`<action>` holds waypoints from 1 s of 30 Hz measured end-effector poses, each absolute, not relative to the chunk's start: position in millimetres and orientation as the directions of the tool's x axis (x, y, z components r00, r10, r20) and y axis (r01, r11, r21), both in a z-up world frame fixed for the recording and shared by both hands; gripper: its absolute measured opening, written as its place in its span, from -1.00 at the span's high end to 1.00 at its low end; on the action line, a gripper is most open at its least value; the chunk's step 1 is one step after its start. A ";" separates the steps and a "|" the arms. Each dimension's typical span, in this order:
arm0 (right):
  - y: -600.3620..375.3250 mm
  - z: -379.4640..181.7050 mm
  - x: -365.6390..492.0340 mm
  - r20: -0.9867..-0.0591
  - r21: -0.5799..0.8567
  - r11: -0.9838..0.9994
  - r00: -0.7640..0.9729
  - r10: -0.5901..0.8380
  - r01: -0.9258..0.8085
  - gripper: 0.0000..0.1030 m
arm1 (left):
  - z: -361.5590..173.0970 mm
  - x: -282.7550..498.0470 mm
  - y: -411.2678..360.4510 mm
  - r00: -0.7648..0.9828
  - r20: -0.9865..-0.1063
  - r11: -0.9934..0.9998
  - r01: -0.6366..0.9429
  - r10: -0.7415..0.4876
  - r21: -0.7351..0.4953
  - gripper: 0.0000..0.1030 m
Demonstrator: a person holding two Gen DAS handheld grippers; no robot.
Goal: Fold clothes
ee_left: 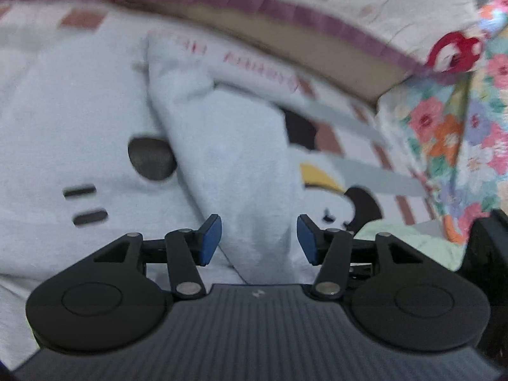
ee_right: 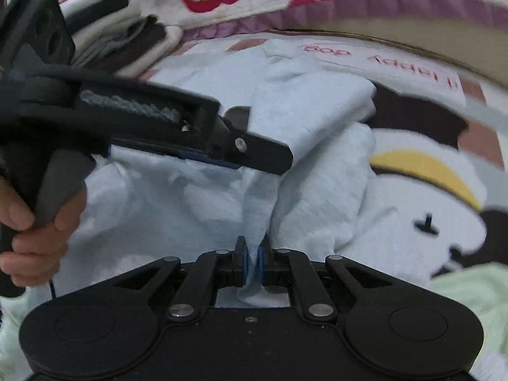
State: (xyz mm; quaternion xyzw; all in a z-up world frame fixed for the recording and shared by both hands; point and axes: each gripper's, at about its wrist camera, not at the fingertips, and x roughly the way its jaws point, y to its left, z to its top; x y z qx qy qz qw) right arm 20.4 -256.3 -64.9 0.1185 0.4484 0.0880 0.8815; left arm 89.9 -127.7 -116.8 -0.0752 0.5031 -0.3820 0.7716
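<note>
A pale blue garment (ee_right: 317, 165) is pinched in the right gripper (ee_right: 252, 262); the left gripper (ee_left: 258, 241) hovers open above it, blurred.

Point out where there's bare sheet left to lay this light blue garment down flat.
Little bare room. The cartoon-dog sheet shows only beside the light blue garment, bordered by the purple-trimmed edge above and a pale green cloth below. The opposite side is crowded: a folded stack, the left gripper, the garment's bulk. The right gripper pinches a fold.

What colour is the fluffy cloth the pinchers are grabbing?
Pale blue. The fluffy cloth shows best in the right wrist view, pinched by the right gripper.
</note>
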 end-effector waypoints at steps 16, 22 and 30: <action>-330.0 -30.5 16.4 -0.682 0.472 0.880 0.652 0.330 0.048 0.26 | -128.4 83.6 -79.0 0.364 -0.766 0.840 0.349 -0.529 -0.415 0.37; -345.0 -61.9 43.0 -0.739 0.480 0.863 0.602 0.304 0.154 0.09 | -127.0 83.9 -77.5 0.368 -0.777 0.855 0.314 -0.510 -0.413 0.33; -329.4 -73.4 67.9 -0.752 0.420 0.897 0.607 0.259 0.138 0.01 | -125.9 79.8 -68.8 0.376 -0.786 0.869 0.270 -0.491 -0.414 0.29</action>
